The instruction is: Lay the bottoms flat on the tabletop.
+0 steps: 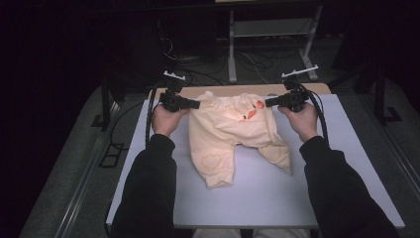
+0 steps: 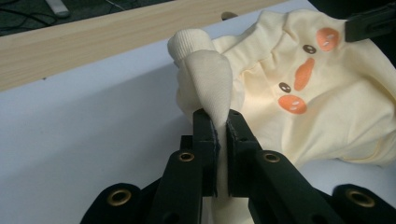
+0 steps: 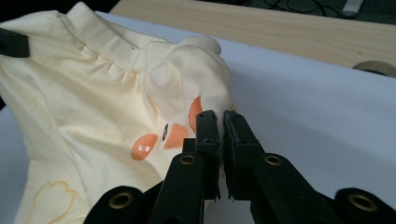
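Sleeves (image 1: 148, 183): nearest the high camera, two dark forearms rise from the bottom edge; their elbows are cut off by the frame.
Left gripper (image 1: 195, 104): at the left of the high view, held in a hand, tip at the trousers' left waist corner. There its jaws are too small to read. The left gripper view (image 2: 218, 126) shows them pressed together on a fold of cream cloth.
Trousers (image 1: 233, 134): small cream pair on the white table (image 1: 346, 163), between the two grippers. The waist is at the far side, lifted at both corners; the legs lie flat toward the person. The cloth inside each grip is hidden by the pads.
Print (image 2: 303, 74): orange patches and dark dots near the waist. In the high view it is only an orange smear; the gripper views show it sharply. A faint outline on a leg (image 3: 53, 198) shows in the right gripper view, cut by the bottom edge.
Right gripper (image 1: 269, 102): at the right of the high view, at the right waist corner. The right gripper view (image 3: 220, 123) shows its jaws pinching the cloth just beside the print.
Wooden strip (image 2: 93, 37): along the table's far edge, plain in both gripper views, mostly hidden behind the trousers in the high view.
Floor (image 1: 257, 59): dark, with cables and a metal frame; detail is hard to make out.
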